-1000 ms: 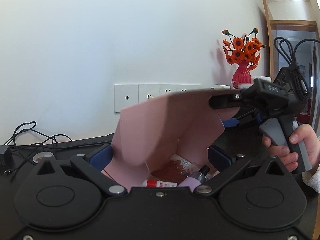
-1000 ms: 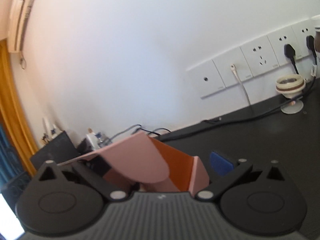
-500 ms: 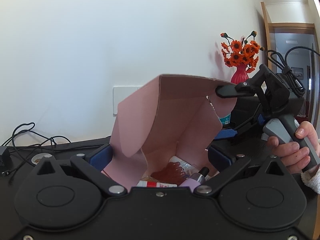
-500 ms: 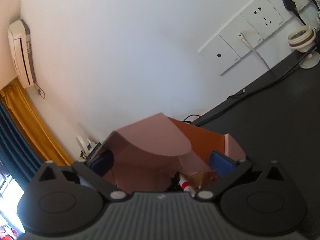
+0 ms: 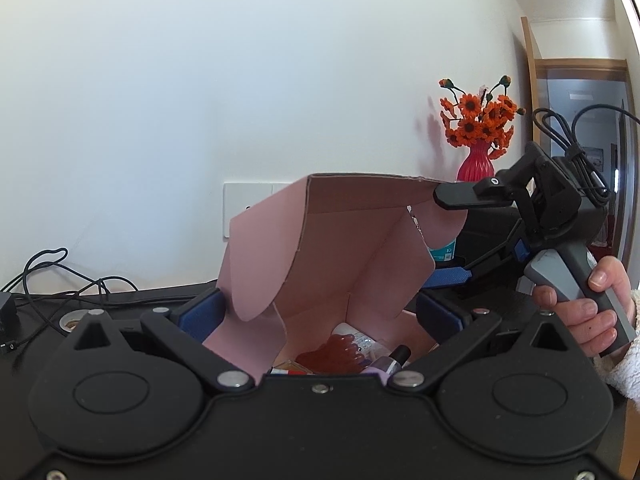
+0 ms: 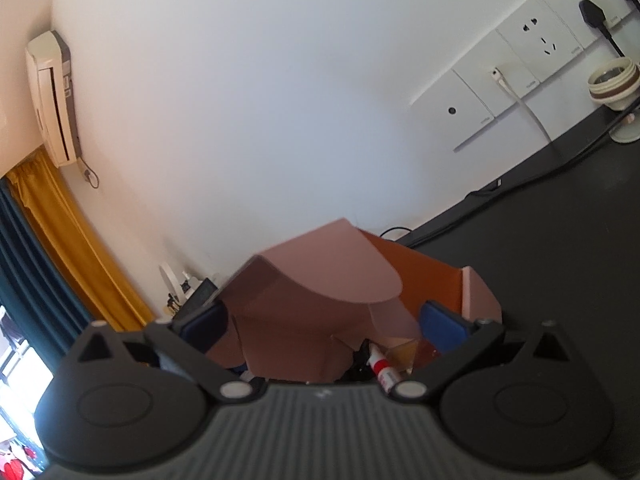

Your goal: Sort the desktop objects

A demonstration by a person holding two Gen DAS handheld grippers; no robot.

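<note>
Meanwhile the right gripper [image 5: 460,236], held by a hand [image 5: 588,308] at the edge of the left wrist view, has its fingers spread apart with the upper one laid on the top edge of the pink box's lid [image 5: 360,216], seemingly pushing it over; the left gripper [image 5: 316,312], likewise open, sits low in front of the box [image 5: 376,320] with its blue pads either side of the near flap, gripping nothing. Inside lie small items already sorted: a red-and-white tube [image 6: 382,372], a dark-capped bottle [image 5: 394,358] and a reddish piece [image 5: 336,354]. The box stands on a black desk [image 6: 560,264], near cables [image 5: 60,284] and wall sockets [image 6: 532,48], with a red vase of orange flowers [image 5: 478,136] behind. By the look of it, the sorting is largely done and closing the box is the step in hand; the next move calls for folding the lid down over the contents while tucking its curved side flaps inside the walls
</note>
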